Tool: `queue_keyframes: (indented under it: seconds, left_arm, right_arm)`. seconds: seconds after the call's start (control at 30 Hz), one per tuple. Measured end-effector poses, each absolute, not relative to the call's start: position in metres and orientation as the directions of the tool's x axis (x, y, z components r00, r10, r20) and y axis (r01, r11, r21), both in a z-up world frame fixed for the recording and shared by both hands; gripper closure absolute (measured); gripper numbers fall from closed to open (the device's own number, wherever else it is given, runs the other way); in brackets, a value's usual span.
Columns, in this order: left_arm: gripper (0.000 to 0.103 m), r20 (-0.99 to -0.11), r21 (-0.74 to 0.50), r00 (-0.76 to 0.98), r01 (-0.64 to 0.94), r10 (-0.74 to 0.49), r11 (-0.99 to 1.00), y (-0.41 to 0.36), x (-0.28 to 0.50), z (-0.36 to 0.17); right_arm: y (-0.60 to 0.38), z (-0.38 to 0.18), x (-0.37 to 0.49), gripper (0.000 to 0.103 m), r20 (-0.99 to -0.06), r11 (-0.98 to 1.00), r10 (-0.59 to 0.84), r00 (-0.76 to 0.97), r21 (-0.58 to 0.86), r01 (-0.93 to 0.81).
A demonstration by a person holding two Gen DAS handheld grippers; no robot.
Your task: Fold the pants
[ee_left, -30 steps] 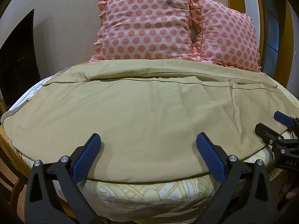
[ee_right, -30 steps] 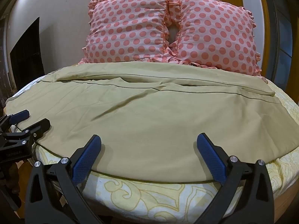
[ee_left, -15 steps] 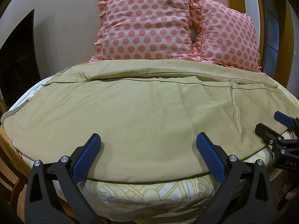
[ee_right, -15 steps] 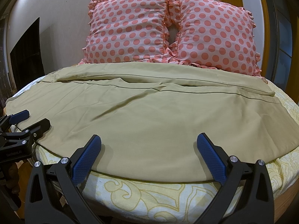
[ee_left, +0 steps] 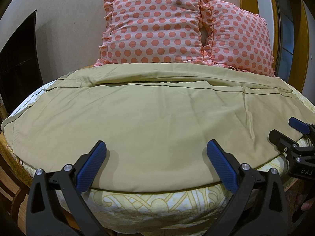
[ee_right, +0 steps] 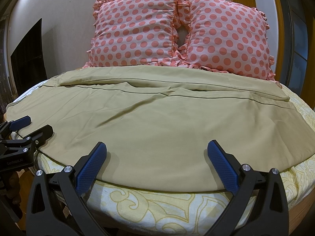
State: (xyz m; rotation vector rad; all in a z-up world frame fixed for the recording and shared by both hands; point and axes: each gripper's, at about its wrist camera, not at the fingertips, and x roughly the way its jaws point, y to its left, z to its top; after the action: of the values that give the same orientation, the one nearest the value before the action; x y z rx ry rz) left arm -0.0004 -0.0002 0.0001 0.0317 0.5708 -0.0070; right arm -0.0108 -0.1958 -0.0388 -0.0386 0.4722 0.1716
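Note:
Khaki pants [ee_left: 149, 118] lie spread flat across the bed, one leg lying along the far side; they also show in the right wrist view [ee_right: 157, 122]. My left gripper [ee_left: 156, 149] is open and empty, hovering over the pants' near edge. My right gripper [ee_right: 157, 149] is open and empty over the same near edge, further right. The right gripper also shows at the right edge of the left wrist view [ee_left: 285, 131]. The left gripper shows at the left edge of the right wrist view [ee_right: 29, 126].
Two pink polka-dot pillows [ee_left: 157, 29] [ee_right: 226, 37] stand against the wall behind the pants. A yellow patterned bedsheet [ee_right: 157, 202] covers the bed and shows below the pants' edge. A dark panel [ee_left: 17, 63] stands at the left.

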Motion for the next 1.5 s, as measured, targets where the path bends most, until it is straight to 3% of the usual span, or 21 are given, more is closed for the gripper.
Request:
queue_keyframes:
  seconds: [1.5]
  left_arm:
    - [0.002,-0.544,0.029,0.839,0.018,0.001,0.999,-0.0003,-0.0001,0.0001]
  right_arm:
    - [-0.1945,-0.0422,-0.0135,0.001,-0.448,0.986,0.152,0.881,0.002,-0.17]
